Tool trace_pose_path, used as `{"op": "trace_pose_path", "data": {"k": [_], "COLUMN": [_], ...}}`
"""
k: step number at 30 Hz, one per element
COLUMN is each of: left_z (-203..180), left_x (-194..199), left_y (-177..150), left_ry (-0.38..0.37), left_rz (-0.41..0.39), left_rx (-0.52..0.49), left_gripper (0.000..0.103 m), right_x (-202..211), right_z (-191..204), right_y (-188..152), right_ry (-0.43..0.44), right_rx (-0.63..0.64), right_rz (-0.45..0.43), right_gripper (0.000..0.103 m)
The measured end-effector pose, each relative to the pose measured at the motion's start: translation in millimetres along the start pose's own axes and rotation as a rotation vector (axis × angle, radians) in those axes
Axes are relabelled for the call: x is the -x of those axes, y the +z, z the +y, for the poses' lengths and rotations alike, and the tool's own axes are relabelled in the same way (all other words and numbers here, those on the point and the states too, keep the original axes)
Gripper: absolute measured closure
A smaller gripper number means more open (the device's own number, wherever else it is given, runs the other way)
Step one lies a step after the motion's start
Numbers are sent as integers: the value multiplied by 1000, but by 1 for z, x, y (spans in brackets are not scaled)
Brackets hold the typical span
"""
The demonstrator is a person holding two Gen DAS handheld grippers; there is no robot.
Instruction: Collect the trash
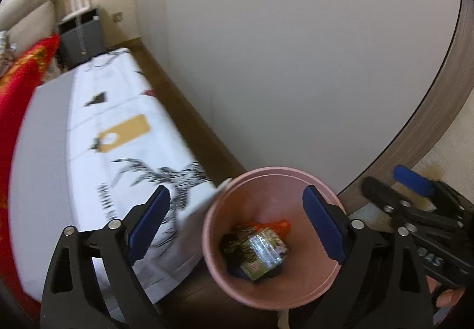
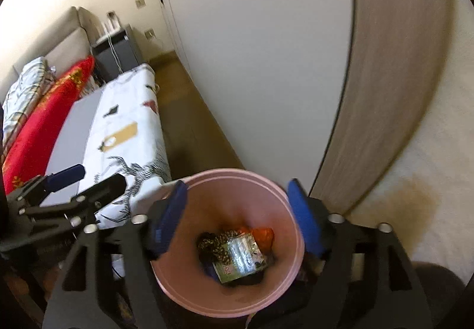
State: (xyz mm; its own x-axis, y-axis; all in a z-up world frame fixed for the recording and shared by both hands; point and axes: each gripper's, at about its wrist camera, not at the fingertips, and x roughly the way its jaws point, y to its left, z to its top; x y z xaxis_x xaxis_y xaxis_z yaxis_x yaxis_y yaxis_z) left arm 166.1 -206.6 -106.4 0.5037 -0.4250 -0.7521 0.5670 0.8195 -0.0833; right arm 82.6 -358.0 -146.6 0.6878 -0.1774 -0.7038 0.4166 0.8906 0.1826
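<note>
A pink bin (image 1: 299, 287) stands on the floor at the foot of a bed, directly below both grippers. In it lie a green and silver wrapper (image 1: 263, 252), an orange wrapper (image 1: 280, 225) and some dark scraps. My left gripper (image 1: 235, 194) hangs open over the bin's left side, nothing between its blue pads. My right gripper (image 2: 237, 184) is open above the same bin (image 2: 189, 284), its pads apart with nothing between them; the green and silver wrapper (image 2: 240, 255) and the orange wrapper (image 2: 262, 235) show below. Each gripper shows at the edge of the other's view.
A bed with a white patterned sheet (image 1: 118, 136) and a red blanket (image 1: 17, 92) runs along the left. White wardrobe doors (image 1: 296, 62) stand behind a strip of wooden floor (image 1: 183, 110). A wooden panel (image 1: 438, 110) rises on the right, a dark nightstand (image 1: 81, 38) at the back.
</note>
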Motion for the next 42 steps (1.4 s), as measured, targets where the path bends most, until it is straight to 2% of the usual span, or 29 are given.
{"op": "trace_pose_path", "data": {"k": [2,5,15,18,21,29,42], "left_z": [7,18,53,56,59,65,61], "left_x": [23,65,180,200,212,233,231], "left_y": [0,-6,-52,-65,-76,-99,-101], "left_ry": [27,98,311,323,357,374,368], "left_rz": [-28,-79,-227,-248,-260,-274,-270], "left_rx": [4,12,98,121,146,190,189], "left_gripper": [13,9,9,9,9,9,9], "right_x": [22,54,142,161,170,182,190], "right_z": [6,20,82,94,101,112,113], "right_y": [1,0,-22,-32,-39,-56,-59], "right_ry": [31,76,199,222,238,261,258], "right_rx": [7,33,198,234,250,276,273], "right_rz": [-31,-90,-242,-264,-262,-235,-246], "right_gripper": [18,14,11,11,10,10,10]}}
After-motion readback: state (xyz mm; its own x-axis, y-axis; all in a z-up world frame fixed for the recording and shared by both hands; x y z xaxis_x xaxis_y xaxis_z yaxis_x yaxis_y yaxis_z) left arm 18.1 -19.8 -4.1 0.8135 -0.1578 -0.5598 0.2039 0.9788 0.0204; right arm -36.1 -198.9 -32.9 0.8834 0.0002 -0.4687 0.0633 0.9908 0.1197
